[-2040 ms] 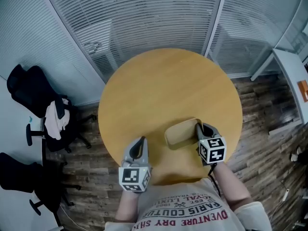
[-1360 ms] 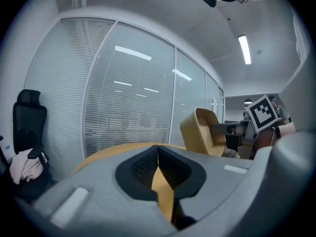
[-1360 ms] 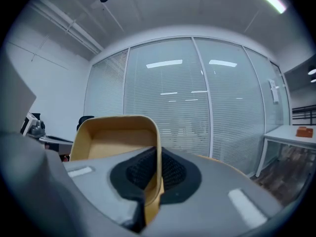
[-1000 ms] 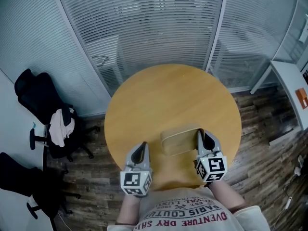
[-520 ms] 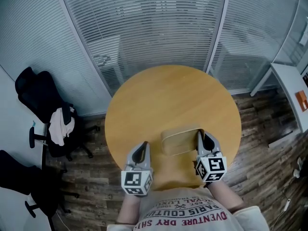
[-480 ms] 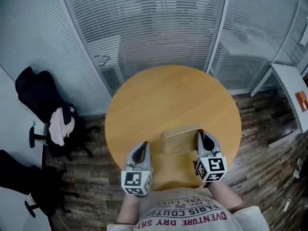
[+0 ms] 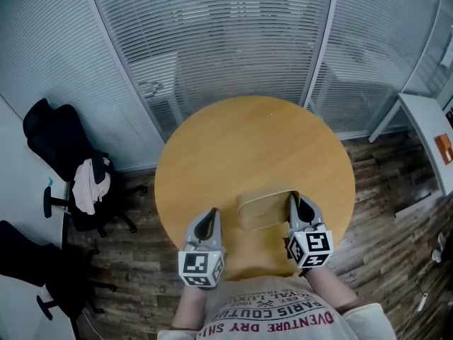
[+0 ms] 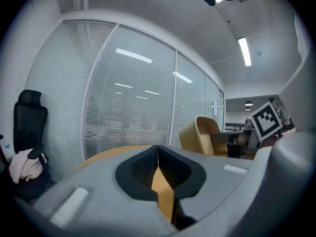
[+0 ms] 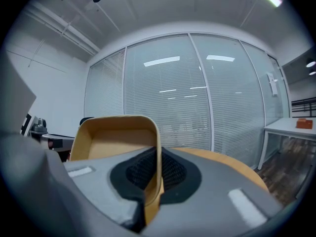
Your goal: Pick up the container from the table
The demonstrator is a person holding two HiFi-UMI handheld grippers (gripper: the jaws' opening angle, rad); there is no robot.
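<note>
Grips the tan rounded-rectangle container (image 7: 263, 208) by its right wall with the right gripper (image 7: 297, 204). Shows the jaws clamped on that thin wall in the right gripper view, one pad inside and one outside, with the container (image 9: 114, 141) standing up to the left of them. Holds it tipped on edge, opening turned left toward the left gripper (image 7: 206, 220), over the near right part of the round yellow wooden table (image 7: 248, 140). Looks lifted off the tabletop, going by the left gripper view, with the container (image 8: 203, 132) hanging tilted at the right above the table line. Cannot confirm a gap under it from the head view. Carries the left gripper (image 8: 158, 154) at the near left, jaws together on nothing, only table colour in the slit below the tips, well apart from the container. So: reach and grasp done, lift apparently done or close to it; at most a further raise clear of the table left. Against two seconds ago: then showed the open inside from above, flatter and closer to the near right edge; now shows an outer face, tipped up. Against half a second ago: practically no change, both grippers and container in the same places.
</note>
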